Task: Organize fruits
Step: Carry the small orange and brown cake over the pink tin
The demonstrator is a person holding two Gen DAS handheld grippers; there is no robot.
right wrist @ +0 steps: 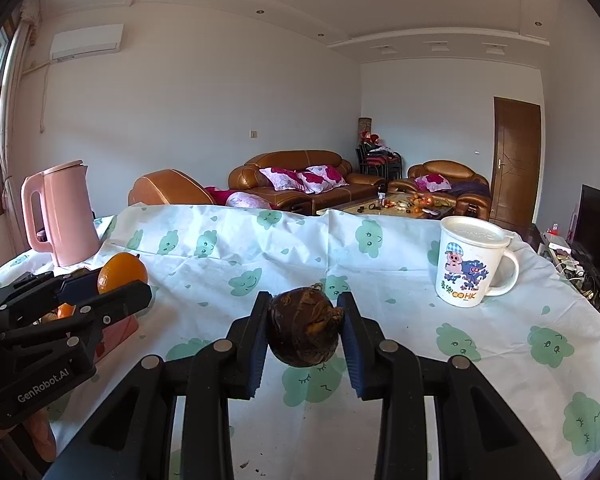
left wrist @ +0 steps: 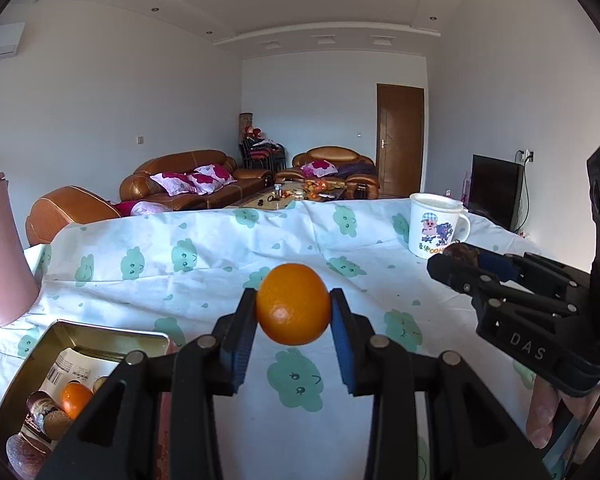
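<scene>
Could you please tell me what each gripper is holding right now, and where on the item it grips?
The left gripper clamps an orange across its sides. The right gripper clamps a dark brown fruit across its sides.

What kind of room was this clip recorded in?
Most likely a home living room: brown leather sofas with floral cushions, a cluttered coffee table, a television, and a wall air conditioner behind the cloth-covered table.

Kettle (right wrist: 60, 216): far left on the table (right wrist: 460, 360).
Mug (right wrist: 472, 264): far right.
Tin (left wrist: 100, 344): near left, 1 orange (left wrist: 75, 399) inside.
Sofas (right wrist: 300, 180): behind the table.
</scene>
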